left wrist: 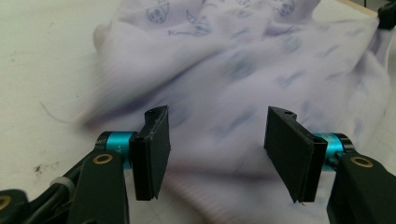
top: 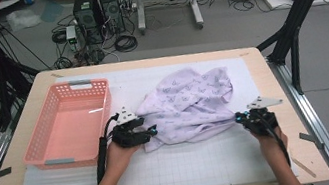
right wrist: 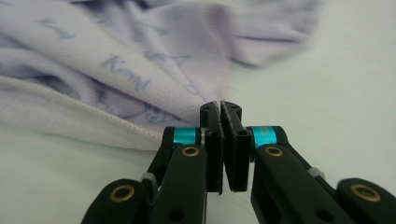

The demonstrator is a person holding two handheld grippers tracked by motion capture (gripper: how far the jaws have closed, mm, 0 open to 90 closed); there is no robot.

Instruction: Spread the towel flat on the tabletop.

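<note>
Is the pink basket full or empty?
Empty. The pink plastic basket shows its bare bottom; the crumpled lilac printed shirt lies beside it on the table.

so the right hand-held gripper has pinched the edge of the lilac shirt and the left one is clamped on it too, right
Not quite. The right hand-held gripper is shut on the lilac shirt, but the left hand-held gripper is open: the left gripper view shows its jaws standing apart, with the cloth lying between them ungripped.

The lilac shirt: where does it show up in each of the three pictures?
High view: shirt crumpled at the table's middle, right of the pink basket.
Left gripper view: it spreads beyond the open left gripper.
Right gripper view: upper left, its edge pinched in the shut right gripper.
Shared landmark: the shirt's blue print.
</note>
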